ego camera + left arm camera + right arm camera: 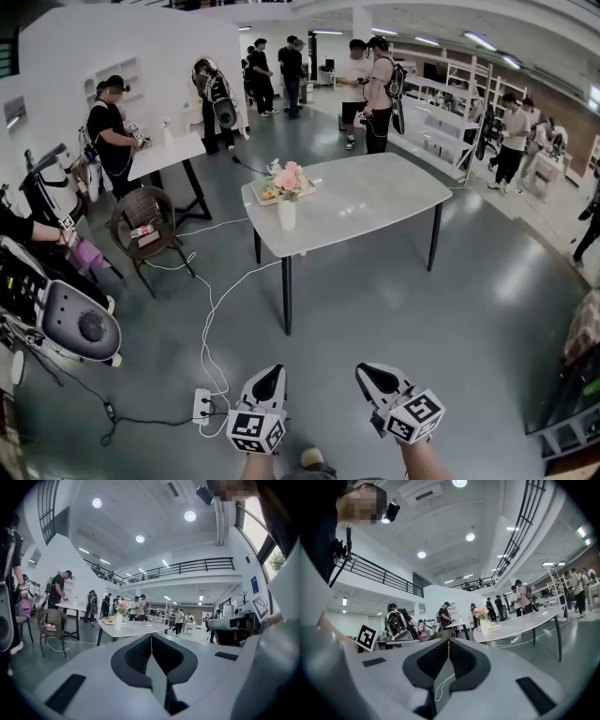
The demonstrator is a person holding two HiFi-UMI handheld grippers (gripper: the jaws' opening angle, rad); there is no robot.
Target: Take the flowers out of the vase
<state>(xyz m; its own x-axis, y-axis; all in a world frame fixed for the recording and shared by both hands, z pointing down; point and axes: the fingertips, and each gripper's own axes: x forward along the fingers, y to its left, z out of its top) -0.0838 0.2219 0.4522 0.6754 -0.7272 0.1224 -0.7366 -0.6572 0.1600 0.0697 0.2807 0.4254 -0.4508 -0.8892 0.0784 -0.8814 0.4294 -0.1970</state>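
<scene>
Left gripper (266,382) and right gripper (377,377): white, two-jaw, held low over grey floor (375,309), jaws pressed together, nothing between them. Bunch of pink flowers (286,177) upright in slim white vase (287,215) at near-left corner of pale grey rounded table (375,197), well apart from both grippers. Brown wicker chair (145,220) stands left of table.
</scene>
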